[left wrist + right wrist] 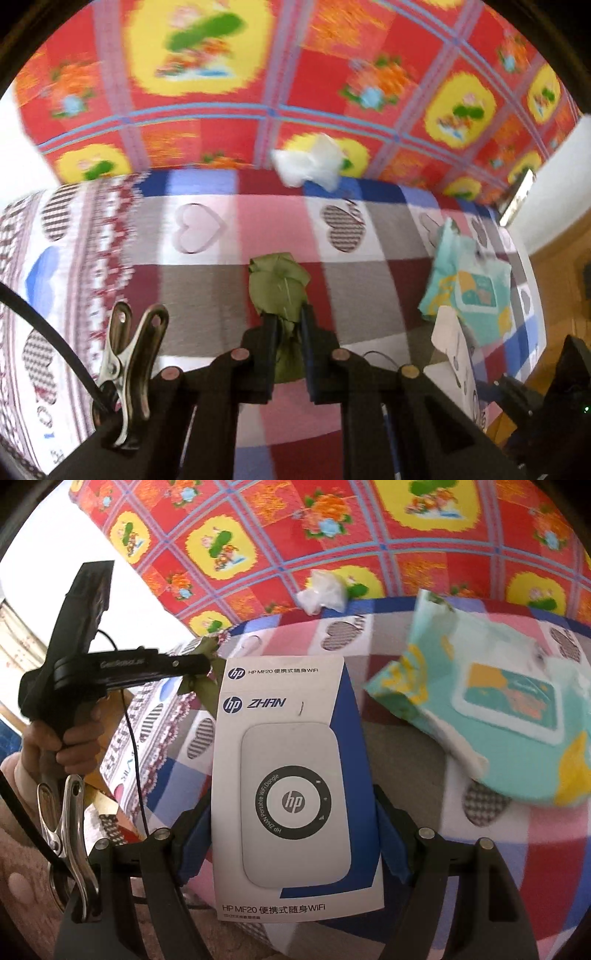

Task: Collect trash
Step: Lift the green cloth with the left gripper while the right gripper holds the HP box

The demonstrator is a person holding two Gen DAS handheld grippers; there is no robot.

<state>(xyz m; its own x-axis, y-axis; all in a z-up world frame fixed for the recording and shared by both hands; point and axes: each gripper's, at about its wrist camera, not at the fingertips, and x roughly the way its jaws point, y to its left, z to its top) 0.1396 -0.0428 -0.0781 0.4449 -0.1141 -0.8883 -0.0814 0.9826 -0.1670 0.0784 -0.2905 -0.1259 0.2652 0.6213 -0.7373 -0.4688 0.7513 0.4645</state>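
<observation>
Right now the left gripper [286,325] has its fingers clamped on a crumpled green leaf [279,286], lifted above the heart-patterned bed [207,280]. The right gripper [291,849] grips an HP WiFi dongle box [291,775] by its sides. A white tissue wad [310,162] lies at the bed's far edge, a wet-wipes pack [469,284] toward its right edge. Both grips should probably stay firm until a bin is reached.

Two handheld grippers [286,325] [295,845] — one clamping one crumpled green leaf [279,284], the other one white HP box [291,782]. On the patchwork bedspread [207,280] — one white tissue wad [310,160] and one teal wipes pack [469,284]. Two metal clips [125,365] [68,834].
</observation>
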